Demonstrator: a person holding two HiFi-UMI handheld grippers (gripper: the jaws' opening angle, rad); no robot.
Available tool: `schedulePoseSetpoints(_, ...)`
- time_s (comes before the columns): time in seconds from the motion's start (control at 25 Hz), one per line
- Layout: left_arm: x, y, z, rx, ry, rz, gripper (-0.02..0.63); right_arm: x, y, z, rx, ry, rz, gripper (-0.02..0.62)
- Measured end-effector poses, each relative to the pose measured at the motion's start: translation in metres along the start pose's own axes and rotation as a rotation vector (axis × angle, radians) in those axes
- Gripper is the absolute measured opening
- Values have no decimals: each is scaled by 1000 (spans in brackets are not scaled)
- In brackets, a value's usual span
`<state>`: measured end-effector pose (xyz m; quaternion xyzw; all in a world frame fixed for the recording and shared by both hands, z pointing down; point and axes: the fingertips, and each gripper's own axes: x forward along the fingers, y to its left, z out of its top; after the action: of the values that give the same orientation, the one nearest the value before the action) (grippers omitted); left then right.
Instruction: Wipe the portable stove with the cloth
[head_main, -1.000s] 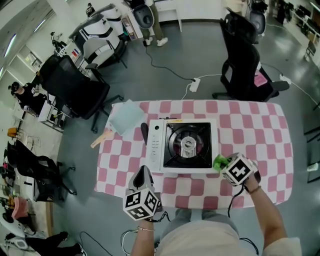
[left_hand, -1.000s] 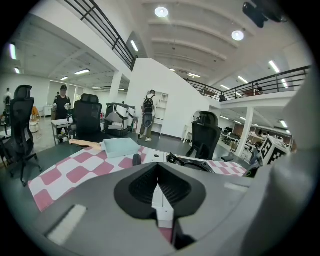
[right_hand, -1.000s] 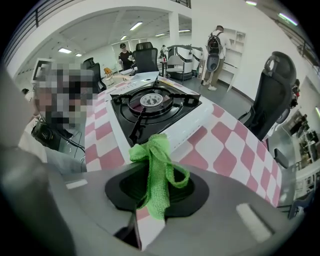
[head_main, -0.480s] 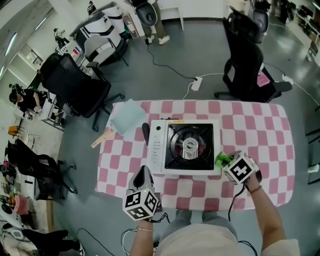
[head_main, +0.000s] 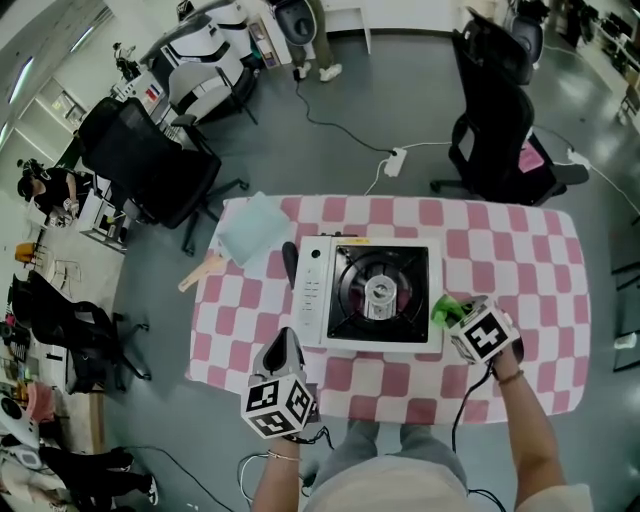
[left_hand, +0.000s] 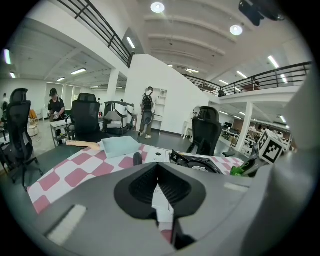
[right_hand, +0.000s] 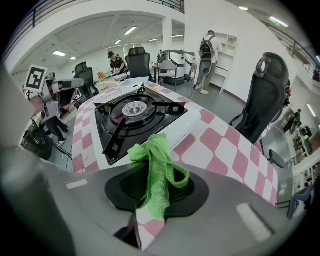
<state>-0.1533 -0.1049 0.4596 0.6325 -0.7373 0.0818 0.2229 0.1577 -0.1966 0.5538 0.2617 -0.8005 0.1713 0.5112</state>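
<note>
A white portable stove (head_main: 380, 292) sits mid-tabletop (head_main: 520, 270). At its 4 o'clock corner, the right tongs (head_main: 452, 316) pinch a bunched green cloth (head_main: 441, 309). The left tongs (head_main: 284, 345), closed and empty, hover at 7 o'clock. Wiping seems barely begun, with nearly all the surface left.

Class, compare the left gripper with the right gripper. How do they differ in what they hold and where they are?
The right gripper is shut on a green cloth. The left gripper is shut with nothing between its jaws. The right gripper sits at the near right corner of the stove. The left gripper is nearer the person, in front of the stove's left side. Both carry marker cubes.
</note>
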Motion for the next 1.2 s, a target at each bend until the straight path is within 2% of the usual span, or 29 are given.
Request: schedulePoseSetpoints(1.2,33,-19,-3,-6,20,-62,0,13,-38,30,44,-33,-74,91)
